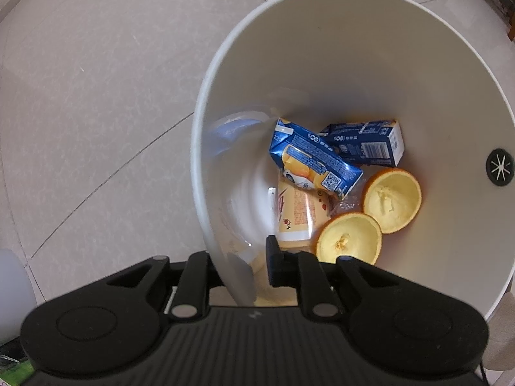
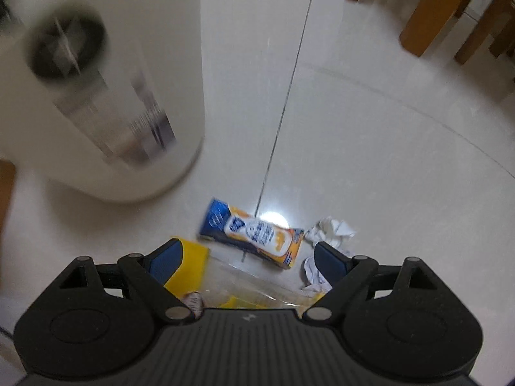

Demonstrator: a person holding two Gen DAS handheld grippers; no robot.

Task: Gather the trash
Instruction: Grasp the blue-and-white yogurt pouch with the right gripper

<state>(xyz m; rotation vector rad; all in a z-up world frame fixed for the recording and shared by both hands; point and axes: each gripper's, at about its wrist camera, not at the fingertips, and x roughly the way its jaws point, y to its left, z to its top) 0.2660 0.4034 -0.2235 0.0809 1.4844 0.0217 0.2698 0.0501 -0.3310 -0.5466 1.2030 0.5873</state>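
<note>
Trash lies both inside a white bin and on the pale tiled floor. In the left wrist view, the left gripper at the bottom of the frame has its jaws closed on the bin's near wall, one finger outside the rim and one inside. Beyond them, at the bin's bottom in the centre of the frame, sit two blue cartons, two hollowed orange halves, one yellow-orange wrapper under the nearer carton, and a blurred clear item at the left that cannot be identified. In the right wrist view, the right gripper holds its blue-padded jaws wide apart at the lower centre of the frame. Between and just under them lies one clear and yellow plastic packet. Just beyond, one blue and orange carton lies flat, with crumpled white tissue to its right, near the right finger. The bin's blurred outer wall fills the upper left; wooden furniture legs stand at the upper right.
</note>
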